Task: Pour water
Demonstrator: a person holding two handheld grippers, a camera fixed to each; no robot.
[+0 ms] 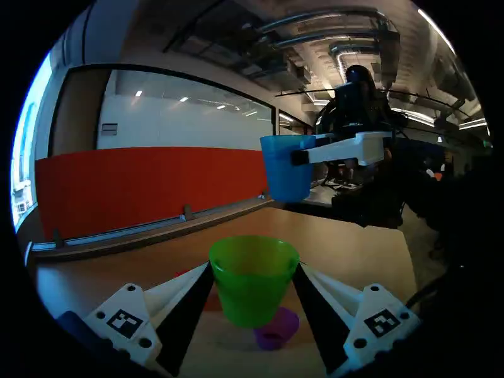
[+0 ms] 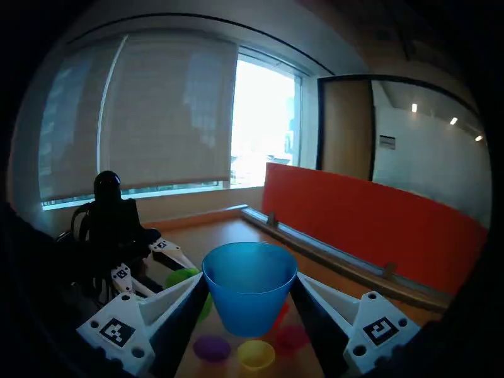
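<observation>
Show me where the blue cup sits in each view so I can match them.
Left gripper view: blue cup upper middle, in the right gripper, above the green cup.
Right gripper view: blue cup bottom centre, in that gripper's grip.
Shared landmark: the red partition.

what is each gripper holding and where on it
Left gripper: shut on the green cup, fingers on opposite side walls just below the rim. Right gripper: the blue cup, held the same way.
</observation>
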